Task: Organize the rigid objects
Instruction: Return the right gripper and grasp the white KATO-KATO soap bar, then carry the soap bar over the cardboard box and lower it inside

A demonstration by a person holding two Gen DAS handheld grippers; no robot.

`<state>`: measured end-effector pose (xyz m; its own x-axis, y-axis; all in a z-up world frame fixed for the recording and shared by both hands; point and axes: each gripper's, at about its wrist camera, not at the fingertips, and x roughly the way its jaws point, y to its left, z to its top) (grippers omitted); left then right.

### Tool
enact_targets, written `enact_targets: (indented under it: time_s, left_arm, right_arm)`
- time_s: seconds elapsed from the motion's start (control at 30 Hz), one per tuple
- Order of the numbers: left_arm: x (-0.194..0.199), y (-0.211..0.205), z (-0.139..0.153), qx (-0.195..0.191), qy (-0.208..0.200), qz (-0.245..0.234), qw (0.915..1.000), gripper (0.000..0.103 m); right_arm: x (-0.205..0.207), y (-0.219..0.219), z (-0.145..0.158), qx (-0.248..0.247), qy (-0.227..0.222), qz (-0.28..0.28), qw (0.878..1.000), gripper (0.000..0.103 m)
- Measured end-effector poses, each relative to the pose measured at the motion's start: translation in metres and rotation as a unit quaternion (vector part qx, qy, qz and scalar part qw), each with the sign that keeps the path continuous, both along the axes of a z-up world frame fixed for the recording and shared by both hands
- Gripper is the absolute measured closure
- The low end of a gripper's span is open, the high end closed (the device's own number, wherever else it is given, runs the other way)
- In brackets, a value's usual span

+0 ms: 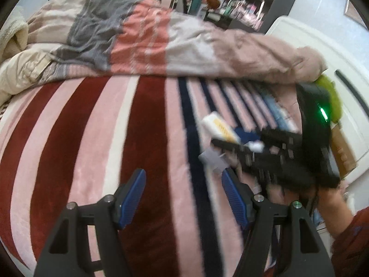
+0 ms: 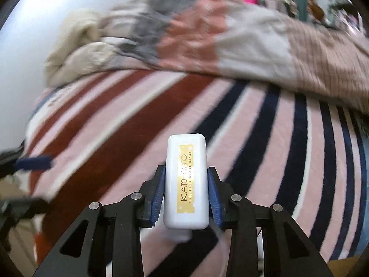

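Between your right gripper's (image 2: 186, 192) blue pads sits the white concealer case (image 2: 185, 182), a slim rectangular case with a gold label down its face. Both pads (image 2: 159, 194) press its long sides, so the jaws are narrow and clamped on it. The case points forward along the fingers, most of its length past the pads, and a small white cap end pokes out below them. It is held above the bed, clear of the striped blanket (image 2: 115, 115).

From your left wrist view the same case (image 1: 220, 128) appears blurred at the right, in the black fingers of that gripper (image 1: 233, 143), with your hand (image 1: 332, 196) and a red sleeve (image 1: 352, 242) behind it. A pale scrap (image 1: 212, 159) lies just under those fingers; what it is cannot be told.

Your left gripper (image 1: 183, 198) hangs over the blanket's (image 1: 80, 138) red and pink stripes with its jaws about half apart and nothing between them.

Beyond the blanket a rumpled quilt (image 1: 143, 39) in grey, pink and cream lies across the bed. Shelves (image 1: 249, 2) stand in the far background.
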<state>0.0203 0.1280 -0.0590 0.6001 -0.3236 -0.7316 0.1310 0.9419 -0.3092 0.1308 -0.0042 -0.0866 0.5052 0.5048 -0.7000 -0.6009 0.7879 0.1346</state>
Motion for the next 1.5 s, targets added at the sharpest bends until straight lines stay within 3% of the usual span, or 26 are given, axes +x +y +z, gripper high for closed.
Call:
enact_targets:
  time_s: [0.13, 0.3, 0.4, 0.57, 0.73, 0.97, 1.23, 1.5]
  left_arm:
    - [-0.002, -0.018, 0.033, -0.041, -0.027, -0.033, 0.9983, 0.038]
    - [-0.003, -0.063, 0.073, -0.07, -0.052, -0.091, 0.992, 0.056]
    - [-0.001, -0.096, 0.091, -0.062, -0.065, -0.116, 0.9892, 0.066]
    - [0.011, -0.157, 0.109, -0.061, -0.072, -0.168, 0.9814, 0.069]
    - [0.031, -0.228, 0.11, -0.043, -0.058, -0.222, 0.9724, 0.069]
    - [0.047, -0.295, 0.086, -0.015, -0.019, -0.272, 0.9621, 0.069]
    - [0.051, -0.318, 0.07, 0.034, -0.016, -0.279, 0.9596, 0.068]
    - [0.044, -0.295, 0.078, 0.044, -0.039, -0.258, 0.9643, 0.045]
  right_arm:
    - [-0.049, -0.008, 0.042, 0.026, -0.022, 0.059, 0.998, 0.072]
    - [-0.092, -0.037, 0.087, 0.053, -0.061, 0.098, 0.992, 0.072]
    - [-0.108, -0.062, 0.106, 0.063, -0.077, 0.101, 0.99, 0.072]
    - [-0.118, -0.122, 0.125, 0.077, -0.1, 0.064, 0.99, 0.072]
    - [-0.119, -0.186, 0.128, 0.072, -0.105, 0.019, 0.992, 0.072]
    - [-0.1, -0.249, 0.106, 0.054, -0.043, -0.041, 0.997, 0.072]
    - [-0.088, -0.265, 0.083, 0.015, 0.005, -0.064, 0.998, 0.072]
    - [-0.091, -0.258, 0.081, -0.008, 0.013, -0.067, 0.998, 0.071]
